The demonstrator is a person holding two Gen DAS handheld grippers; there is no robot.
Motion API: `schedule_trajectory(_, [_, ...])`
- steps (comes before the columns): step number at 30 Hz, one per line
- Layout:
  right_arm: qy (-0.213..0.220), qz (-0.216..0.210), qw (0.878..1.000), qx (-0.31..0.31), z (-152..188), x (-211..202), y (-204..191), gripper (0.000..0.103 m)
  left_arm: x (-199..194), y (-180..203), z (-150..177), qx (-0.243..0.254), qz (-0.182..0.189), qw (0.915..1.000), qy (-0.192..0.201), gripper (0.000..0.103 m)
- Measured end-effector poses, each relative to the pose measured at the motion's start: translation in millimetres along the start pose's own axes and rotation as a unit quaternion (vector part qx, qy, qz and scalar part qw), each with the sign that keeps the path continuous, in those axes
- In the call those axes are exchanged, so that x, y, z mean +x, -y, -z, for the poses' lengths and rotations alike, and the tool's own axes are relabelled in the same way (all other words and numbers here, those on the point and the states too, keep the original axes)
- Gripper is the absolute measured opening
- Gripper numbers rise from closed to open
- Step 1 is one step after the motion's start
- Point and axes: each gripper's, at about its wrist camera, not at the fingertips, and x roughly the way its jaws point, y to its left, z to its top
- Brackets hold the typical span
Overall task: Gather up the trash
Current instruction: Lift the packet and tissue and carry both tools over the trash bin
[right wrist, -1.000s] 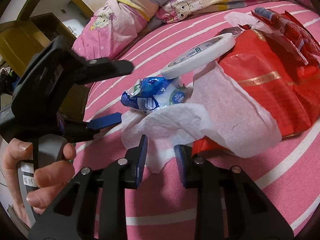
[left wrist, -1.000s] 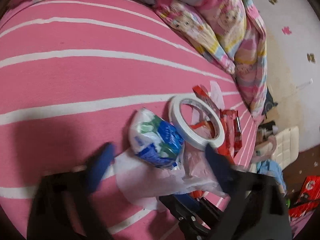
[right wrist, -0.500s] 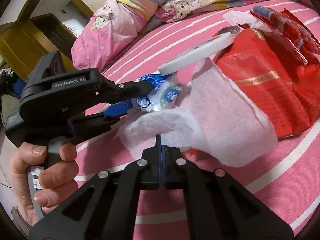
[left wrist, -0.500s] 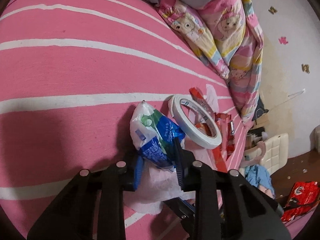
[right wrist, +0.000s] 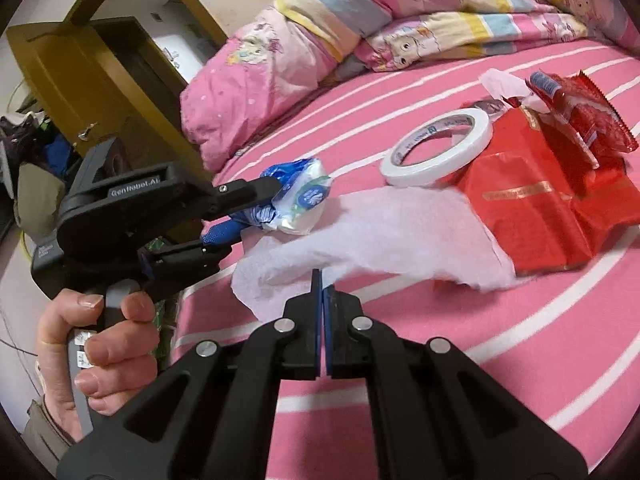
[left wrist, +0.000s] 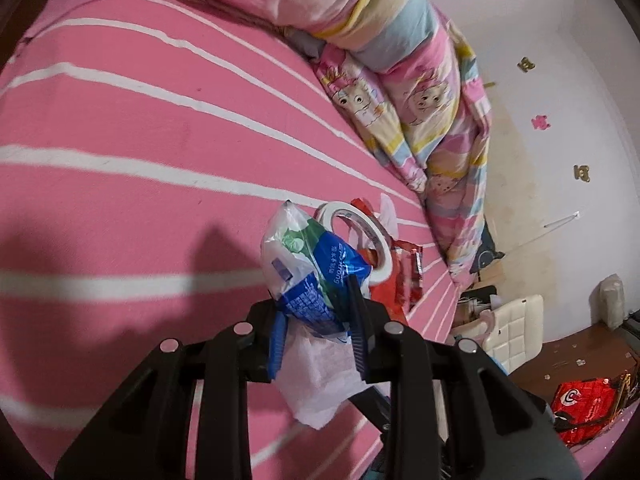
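- Blue pads of the left gripper [left wrist: 318,312] pinch a crumpled blue-and-white tissue packet [left wrist: 308,264]; the packet's bulk sticks out ahead of the fingers, lifted clear of the bed.
- Same grip from the right wrist view: left gripper [right wrist: 256,210] holds the packet [right wrist: 300,204] above the sheet, one finger above it and one below.
- Person's hand [right wrist: 96,344] wraps the left gripper's handle at the lower left.
- Right gripper [right wrist: 321,280] has its jaws pressed together on the edge of a white tissue sheet [right wrist: 360,236]; the near edge is raised, the far end lies against the red bag.
- In the left wrist view the tissue sheet [left wrist: 320,376] hangs below the packet, between the left fingers.
- White tape roll [right wrist: 436,148] rests tilted on the red bag [right wrist: 540,204], just beyond the tissue.
- Red snack wrappers [right wrist: 580,120] lie on the bag's far side; a scrap of white paper shows behind them.
- All of this sits on a pink sheet with white stripes [right wrist: 500,340].
- Folded cartoon-print quilt [right wrist: 400,12] is heaped along the far edge of the bed.
- Off the bed, in the left wrist view: a cream chair [left wrist: 516,328] and another red bag on the floor [left wrist: 584,404].
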Motion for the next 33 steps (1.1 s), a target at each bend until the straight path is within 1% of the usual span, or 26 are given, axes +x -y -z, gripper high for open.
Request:
schedule_trajectory(2, [0.006,0.001,1.0,-0.017,2.8,-5.7,-6.9,0.001,-14.0,0.9,9.9,0.0,0.01,0.9999,0.01,0.026])
schedule_trajectory(3, [0.014,0.0,0.999,-0.038,7.7,-15.3,-16.7,0.001,-19.8,0.2,13.4,0.0,0.016,0.9998,0.013,0.026])
schedule_trajectory(6, [0.027,-0.005,0.997,-0.071,15.8,-32.5,-32.3,0.001,-40.6,6.4,32.4,0.005,0.036,0.9991,0.024,0.026])
schedule_trajectory(7, [0.027,-0.006,0.997,-0.071,17.5,-32.0,-30.0,0.001,-45.1,8.6,37.7,0.005,0.042,0.9987,0.026,0.026])
schedule_trajectory(9, [0.041,-0.011,0.995,-0.089,28.2,-52.7,-39.5,0.001,-59.2,14.7,52.7,0.004,0.061,0.9974,0.037,0.026])
schedule_trajectory(10, [0.043,-0.011,0.995,-0.091,29.7,-55.6,-41.5,0.001,-69.2,18.4,64.4,0.002,0.073,0.9963,0.045,0.026])
schedule_trajectory(13, [0.063,-0.014,0.993,-0.098,44.4,-88.0,-48.7,0.001,-85.7,28.5,89.3,-0.002,0.104,0.9932,0.052,0.026])
schedule_trajectory(15, [0.072,-0.015,0.992,-0.1,47.5,-99.3,-51.6,0.001,-94.6,37.4,107.3,0.003,0.114,0.992,0.052,0.026])
schedule_trajectory(18, [0.096,-0.009,0.99,-0.102,64.0,-135.1,-55.4,0.001,-100.8,51.6,134.6,-0.005,0.129,0.9909,0.04,0.026])
schedule_trajectory(19, [0.102,-0.009,0.99,-0.099,67.5,-142.7,-54.9,0.001,-102.5,59.4,144.6,0.0,0.131,0.9907,0.036,0.026])
schedule_trajectory(21, [0.122,-0.002,0.989,-0.083,77.8,-172.4,-47.6,0.001,-104.3,77.6,164.4,0.017,0.134,0.9905,0.027,0.026])
schedule_trajectory(22, [0.127,0.0,0.989,-0.079,80.0,-178.6,-45.8,0.001,-104.0,87.8,174.8,0.024,0.142,0.9894,0.018,0.026])
schedule_trajectory(25, [0.146,0.014,0.988,-0.056,92.6,-215.6,-28.9,0.001,-100.5,116.9,203.1,0.038,0.16,0.9864,-0.004,0.026])
schedule_trajectory(27, [0.16,0.025,0.986,-0.037,106.1,-245.7,-15.5,0.001,-94.3,139.0,223.1,0.054,0.167,0.9842,-0.022,0.026])
schedule_trajectory(29, [0.169,0.032,0.985,-0.023,116.3,-265.6,-5.2,0.001,-81.2,166.3,243.5,0.074,0.171,0.9813,-0.049,0.026])
schedule_trajectory(30, [0.18,0.041,0.983,-0.004,128.3,-284.0,10.2,0.001,-75.0,177.2,252.4,0.083,0.171,0.98,-0.059,0.026])
schedule_trajectory(31, [0.182,0.045,0.982,0.001,132.4,-292.2,13.8,0.001,-67.6,189.1,262.6,0.093,0.17,0.9784,-0.072,0.026])
schedule_trajectory(33, [0.193,0.061,0.979,0.023,152.1,-316.6,31.5,0.001,-50.8,211.3,282.5,0.114,0.164,0.9746,-0.1,0.026])
